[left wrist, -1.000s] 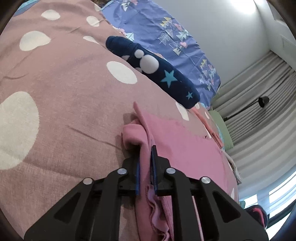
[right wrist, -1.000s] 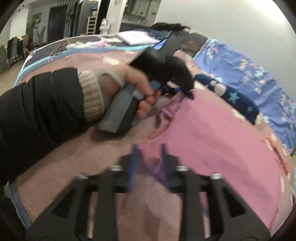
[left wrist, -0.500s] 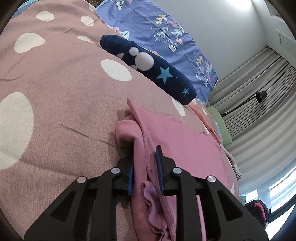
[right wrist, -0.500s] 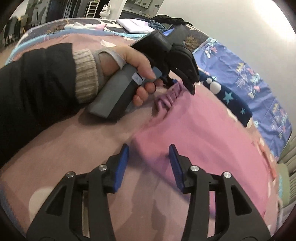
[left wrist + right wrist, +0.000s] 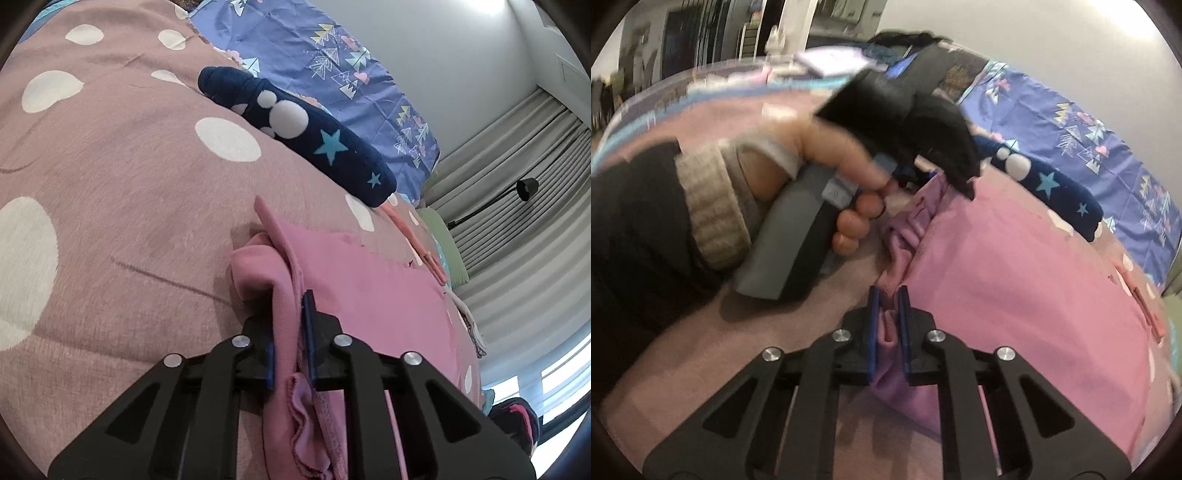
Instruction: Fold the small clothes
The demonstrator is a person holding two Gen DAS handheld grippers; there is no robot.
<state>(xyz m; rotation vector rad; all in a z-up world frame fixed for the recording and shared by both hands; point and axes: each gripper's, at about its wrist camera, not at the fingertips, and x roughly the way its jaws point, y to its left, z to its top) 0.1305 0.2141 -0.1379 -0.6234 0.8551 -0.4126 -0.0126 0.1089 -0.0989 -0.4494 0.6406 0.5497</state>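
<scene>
A pink garment lies spread on a mauve blanket with white dots. My left gripper is shut on a bunched edge of the garment at its left side. In the right wrist view the same pink garment fills the right half. My right gripper is shut on the garment's near edge, with cloth pinched between the blue pads. The left gripper, held by a hand in a dark sleeve, shows in the right wrist view, further along the same edge.
A rolled navy cloth with stars and white dots lies beyond the garment. A blue patterned sheet lies behind it. Grey curtains, a black lamp and a green pillow are at the right.
My right gripper was open over the garment's edge half a second ago and has shut on it. My left gripper keeps its hold on the bunched edge.
</scene>
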